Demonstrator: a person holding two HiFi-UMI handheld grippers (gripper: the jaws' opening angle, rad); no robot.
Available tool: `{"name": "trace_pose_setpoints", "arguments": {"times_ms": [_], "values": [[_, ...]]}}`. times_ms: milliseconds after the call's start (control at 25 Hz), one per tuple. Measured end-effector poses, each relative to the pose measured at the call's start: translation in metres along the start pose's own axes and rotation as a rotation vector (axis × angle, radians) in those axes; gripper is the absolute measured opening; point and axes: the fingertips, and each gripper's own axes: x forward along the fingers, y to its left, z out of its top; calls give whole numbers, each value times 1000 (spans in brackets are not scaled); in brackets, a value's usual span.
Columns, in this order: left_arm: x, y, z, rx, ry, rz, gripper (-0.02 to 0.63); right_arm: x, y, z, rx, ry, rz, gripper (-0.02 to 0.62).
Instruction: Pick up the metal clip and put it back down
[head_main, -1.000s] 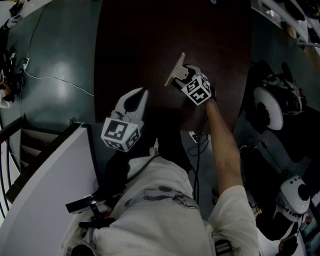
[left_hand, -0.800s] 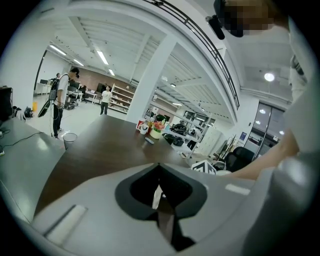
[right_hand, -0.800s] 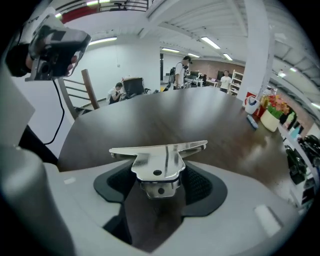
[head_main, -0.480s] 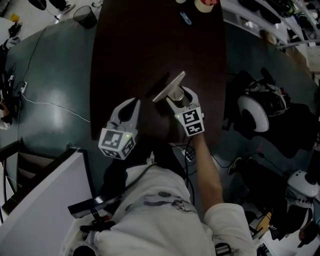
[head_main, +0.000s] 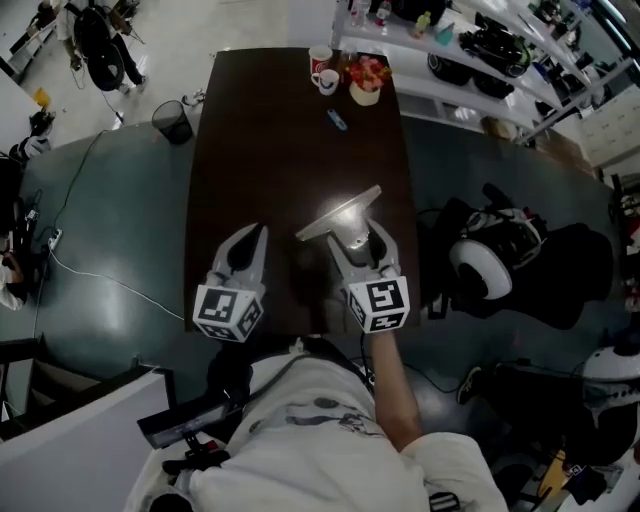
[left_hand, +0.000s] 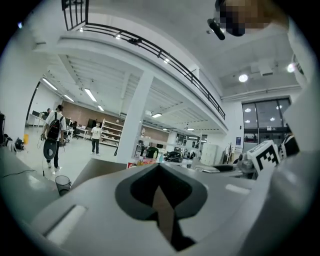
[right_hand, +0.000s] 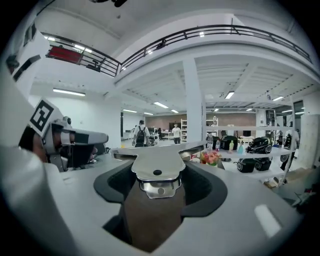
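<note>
The right forearm (head_main: 388, 385) comes bare out of a white sleeve (head_main: 452, 468) and runs straight ahead to the right tongs (head_main: 356, 238), which point away from the person along the dark tabletop (head_main: 270, 130). The left tongs (head_main: 251, 233) lie beside them, a little apart, pointing the same way; the hand that carries them is hidden under their marker cube (head_main: 228, 312).

The right tongs (right_hand: 157, 175) are spread wide and clamped on the metal clip (right_hand: 157, 161). Its sprung, shiny end sits between the jaws, and its broad flat plate sticks out past the tips. In the head view the metal clip (head_main: 343, 214) hangs tilted over the middle of the tabletop, lifted clear of it (the right gripper view shows the open hall behind the plate, not wood).

The left tongs (left_hand: 159, 169) are closed, their tips meeting, with nothing between them.

The only markings to be made out are the black-and-white square patterns on the left cube and on the right cube (head_main: 379, 304). A red-and-white cup (head_main: 320, 62) stands at the far end of the tabletop beside a small pot of flowers (head_main: 365, 82). The cup's print is too small to read.
</note>
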Motion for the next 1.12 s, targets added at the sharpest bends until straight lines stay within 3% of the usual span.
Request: {"name": "trace_pose_setpoints", "arguments": {"times_ms": [400,760,1120], "values": [[-1,-6,57,145,-140,13,-3,-28,-2,83,-16,-222,-18,288],[-4,-4,73,171,-193,22,-3,-32,4,109,-40,-287,-18,288],[-4,1,72,177,-189,26,-3,-27,7,114,-41,-300,-12,288]]}}
